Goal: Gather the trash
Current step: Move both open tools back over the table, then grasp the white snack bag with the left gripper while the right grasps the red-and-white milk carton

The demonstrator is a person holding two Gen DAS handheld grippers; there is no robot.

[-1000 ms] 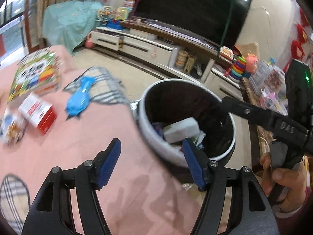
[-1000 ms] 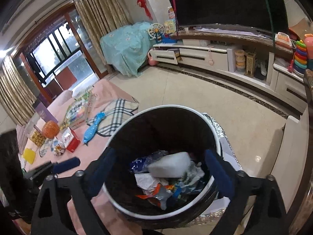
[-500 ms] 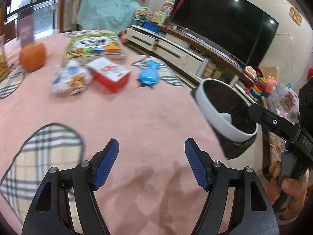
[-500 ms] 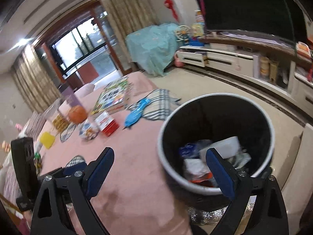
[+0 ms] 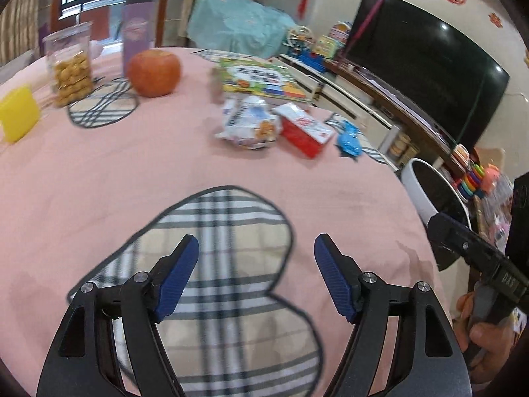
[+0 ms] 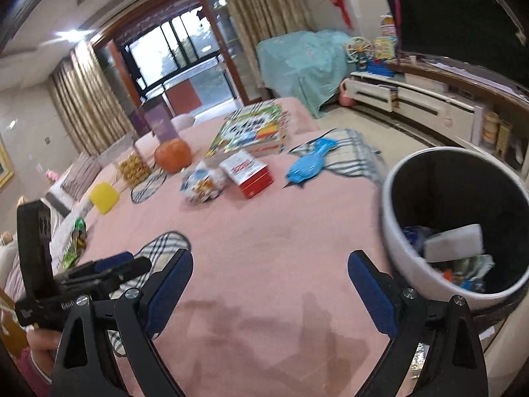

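A white trash bin [image 6: 406, 258] with a black inside stands at the table's right edge and holds several wrappers and a white block [image 6: 453, 243]; its rim shows in the left wrist view [image 5: 418, 192]. On the pink table lie a crumpled snack bag [image 5: 249, 127] [image 6: 201, 183], a red and white box [image 5: 305, 129] [image 6: 248, 172] and a blue wrapper [image 5: 348, 139] [image 6: 309, 162]. My left gripper [image 5: 256, 276] is open and empty above a plaid mat [image 5: 228, 248]. My right gripper [image 6: 269, 289] is open and empty over the table, left of the bin.
An orange fruit [image 5: 153, 72], a jar of snacks [image 5: 69, 66], a yellow block [image 5: 18, 117] and a picture book [image 5: 261, 81] sit farther back. A green packet [image 6: 76, 238] lies at the left table edge. A TV [image 5: 426, 72] stands beyond.
Both grippers have swung left, away from the bin and toward the table. The bin has moved to the right edge of both views. Both stay open and empty.
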